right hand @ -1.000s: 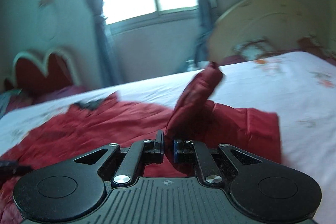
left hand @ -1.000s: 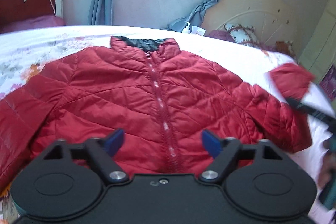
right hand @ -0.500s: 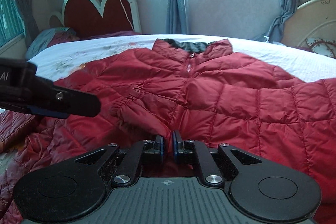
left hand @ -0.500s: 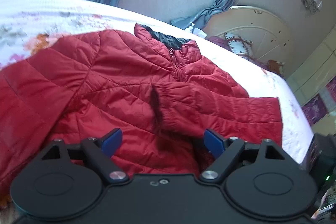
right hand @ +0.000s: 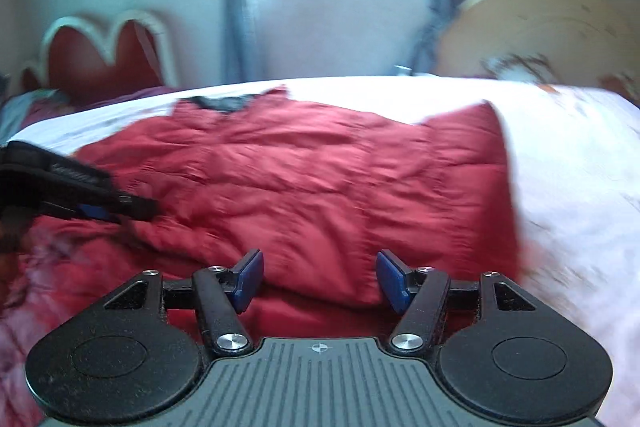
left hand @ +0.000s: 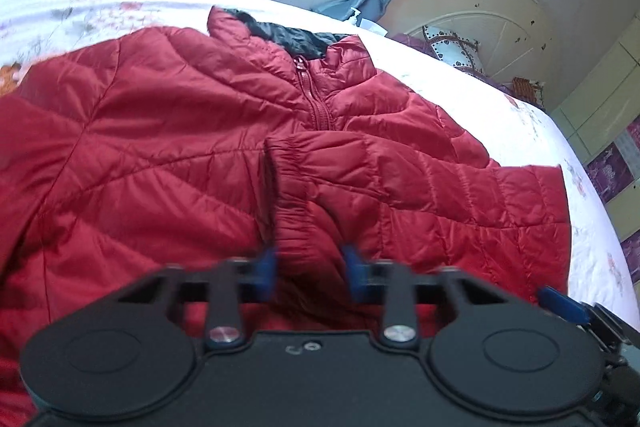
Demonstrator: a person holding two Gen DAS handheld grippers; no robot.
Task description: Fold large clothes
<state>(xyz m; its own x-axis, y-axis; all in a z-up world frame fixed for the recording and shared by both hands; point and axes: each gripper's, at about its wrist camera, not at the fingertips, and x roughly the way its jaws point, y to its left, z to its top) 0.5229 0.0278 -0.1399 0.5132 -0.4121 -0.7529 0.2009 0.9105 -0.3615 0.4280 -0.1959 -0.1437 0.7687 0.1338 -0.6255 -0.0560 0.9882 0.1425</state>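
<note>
No words, brand names or numbers can be read anywhere in either view. The only sign is a small crosshair mark [right hand: 319, 347] moulded on the grey body of the right gripper [right hand: 319, 281], just behind the gap between its fingers. A faint embossed mark sits likewise on the left gripper [left hand: 309, 269], too unclear to read.

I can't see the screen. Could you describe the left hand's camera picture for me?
A red puffy jacket lies zipped on a white bed, one sleeve folded across its front. The left gripper straddles that sleeve's cuff, jaws partly open. A curtained window is behind.
</note>
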